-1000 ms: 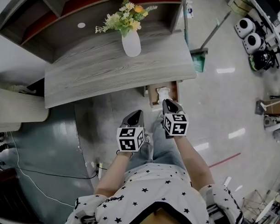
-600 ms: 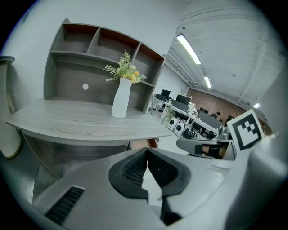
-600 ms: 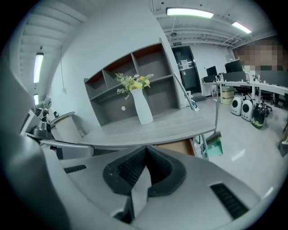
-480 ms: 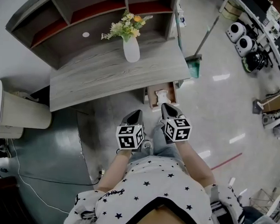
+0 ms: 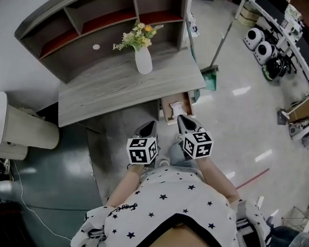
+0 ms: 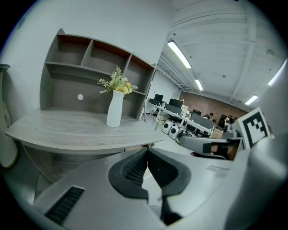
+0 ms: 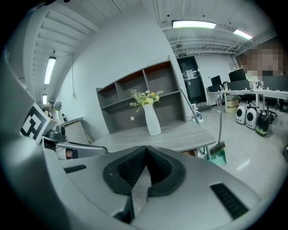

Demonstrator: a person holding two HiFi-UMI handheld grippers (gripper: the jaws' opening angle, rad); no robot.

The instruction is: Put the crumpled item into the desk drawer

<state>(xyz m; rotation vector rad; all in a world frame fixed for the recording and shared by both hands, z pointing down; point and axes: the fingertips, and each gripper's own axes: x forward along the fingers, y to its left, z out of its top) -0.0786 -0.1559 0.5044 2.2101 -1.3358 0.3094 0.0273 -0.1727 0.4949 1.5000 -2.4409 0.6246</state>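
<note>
So the crumpled item is sitting in the open drawer under the desk's front right corner. The left gripper and right gripper are both clenched on nothing and backing away, so I'm guessing it's basically done.

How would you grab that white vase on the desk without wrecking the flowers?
The vase is probably best gripped at its narrow upper part, just under the flowers, coming in level from the desk's open front edge. It stands upright and widens lower down, and the shelves block the back.
</note>
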